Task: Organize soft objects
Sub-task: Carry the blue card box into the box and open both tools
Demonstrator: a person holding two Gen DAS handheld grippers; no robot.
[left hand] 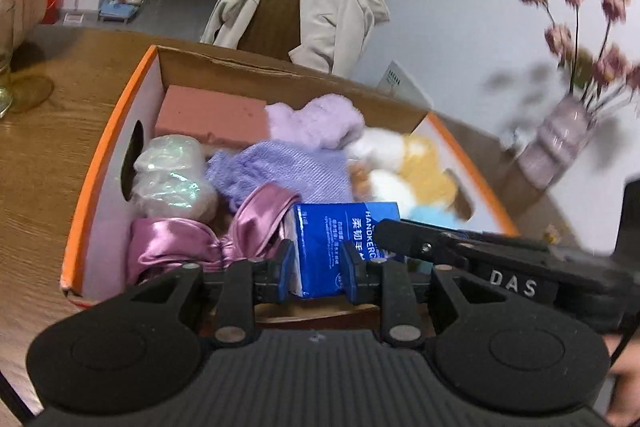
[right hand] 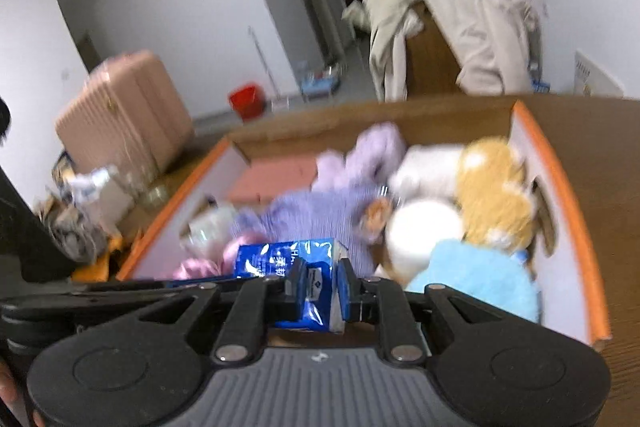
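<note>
A blue tissue pack (left hand: 340, 239) hangs over the near end of an orange-rimmed cardboard box (left hand: 116, 131). My left gripper (left hand: 318, 259) is shut on it, blue pads on both sides. A black finger (left hand: 404, 233) of the right gripper reaches in from the right. In the right wrist view, my right gripper (right hand: 320, 279) is also shut on the same tissue pack (right hand: 280, 259). The box (right hand: 560, 179) holds a pink block (left hand: 212, 119), lilac fluffy cloth (left hand: 316, 121), purple knit cloth (left hand: 288, 167), pink satin fabric (left hand: 180, 243), a yellow-white plush toy (left hand: 408, 167) and a light blue fluffy piece (right hand: 476, 279).
The box stands on a wooden table (left hand: 48, 155). A vase of dried flowers (left hand: 560, 139) is at the right, a drinking glass (left hand: 8, 67) at the left. Behind the table is a chair draped with a beige coat (left hand: 304, 11). A pink suitcase (right hand: 120, 111) stands further left.
</note>
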